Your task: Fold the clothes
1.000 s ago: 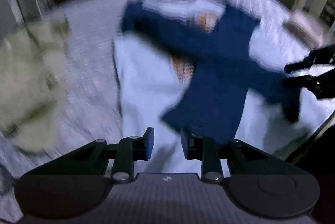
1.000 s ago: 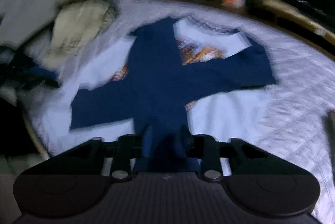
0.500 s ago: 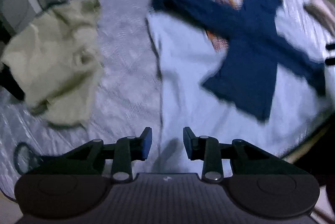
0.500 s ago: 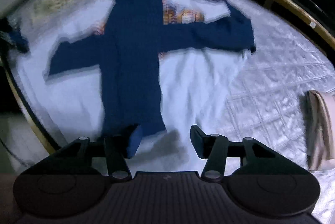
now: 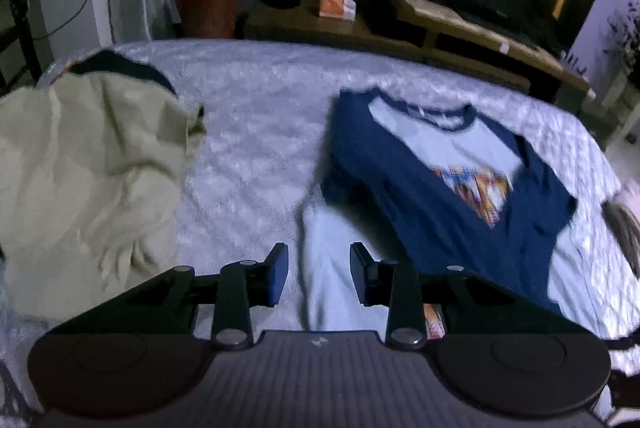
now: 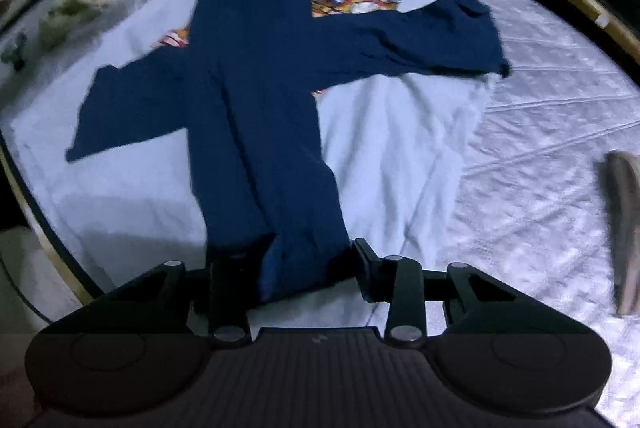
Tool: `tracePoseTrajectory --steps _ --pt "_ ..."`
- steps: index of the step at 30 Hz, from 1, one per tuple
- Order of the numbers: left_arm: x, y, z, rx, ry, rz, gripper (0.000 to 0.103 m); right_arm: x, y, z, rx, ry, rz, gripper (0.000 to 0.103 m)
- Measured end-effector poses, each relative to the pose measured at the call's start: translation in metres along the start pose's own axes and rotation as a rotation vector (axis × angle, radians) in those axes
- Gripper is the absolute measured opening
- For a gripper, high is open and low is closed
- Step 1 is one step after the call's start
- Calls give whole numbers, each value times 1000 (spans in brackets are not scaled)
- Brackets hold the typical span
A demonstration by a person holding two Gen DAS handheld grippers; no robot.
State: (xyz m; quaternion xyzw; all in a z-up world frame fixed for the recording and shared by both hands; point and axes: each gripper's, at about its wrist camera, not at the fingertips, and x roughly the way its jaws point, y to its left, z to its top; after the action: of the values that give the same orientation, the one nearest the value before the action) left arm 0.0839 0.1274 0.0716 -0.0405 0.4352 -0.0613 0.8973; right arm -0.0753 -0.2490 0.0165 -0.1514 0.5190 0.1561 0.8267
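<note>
Evidently for folding, the shirt (image 6: 256, 76) lies flat on the bed (image 6: 540, 116), sleeves crossed; the right gripper (image 6: 308, 270) is closing around a cuff, while the left gripper (image 5: 318, 274) gapes empty over its side edge.

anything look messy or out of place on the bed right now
The beige garment lies crumpled in a heap on the bedspread, apart from the shirt, whose navy sleeves are laid crossed over its front.

shirt (image 6: 264, 76): white body, navy sleeves, colour print | flat, face up on bed (image 6: 552, 116) | both sleeves folded across chest, crossed | beige garment (image 5: 80, 180): crumpled, left of shirt, well apart
</note>
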Motion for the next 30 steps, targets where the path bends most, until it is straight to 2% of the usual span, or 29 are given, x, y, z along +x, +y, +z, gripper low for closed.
tracePoseTrajectory --steps 3,4,6,8,10,13,17,19,20,22,23,24,26,29,30 --pt "6 5 25 -1 -36 71 50 -15 9 13 -37 -60 -68 46" --pt "7 7 32 -6 -55 93 51 -22 17 22 -50 -105 -58 47" --pt "8 11 39 -32 -81 105 51 -33 43 42 -112 -199 1 53" --pt "12 15 41 -76 -74 88 51 -35 83 59 -213 -249 105 59" --pt "15 14 41 -79 -59 64 50 -30 127 70 -316 -259 235 62" --pt "15 8 40 -16 -45 33 51 -10 189 79 -482 -270 307 61" --pt "10 11 35 0 -52 26 55 20 213 97 -441 -250 413 59" --pt "10 16 34 -7 -46 28 55 33 222 99 -461 -219 426 56" --pt "10 19 34 -12 -45 29 55 37 226 99 -467 -206 432 52" --pt "8 23 34 -21 -50 25 55 39 228 98 -438 -212 434 34" --pt "7 25 34 -25 -53 23 55 38 228 98 -423 -212 434 15" --pt "5 26 33 -25 -57 20 55 37 228 99 -408 -212 434 5" --pt "4 25 34 -20 -65 9 55 35 229 99 -382 -211 434 2" --pt "4 21 33 -8 -66 0 56 35 231 100 -369 -199 433 3" --pt "5 19 32 -5 -63 -3 56 35 232 100 -366 -194 434 12"
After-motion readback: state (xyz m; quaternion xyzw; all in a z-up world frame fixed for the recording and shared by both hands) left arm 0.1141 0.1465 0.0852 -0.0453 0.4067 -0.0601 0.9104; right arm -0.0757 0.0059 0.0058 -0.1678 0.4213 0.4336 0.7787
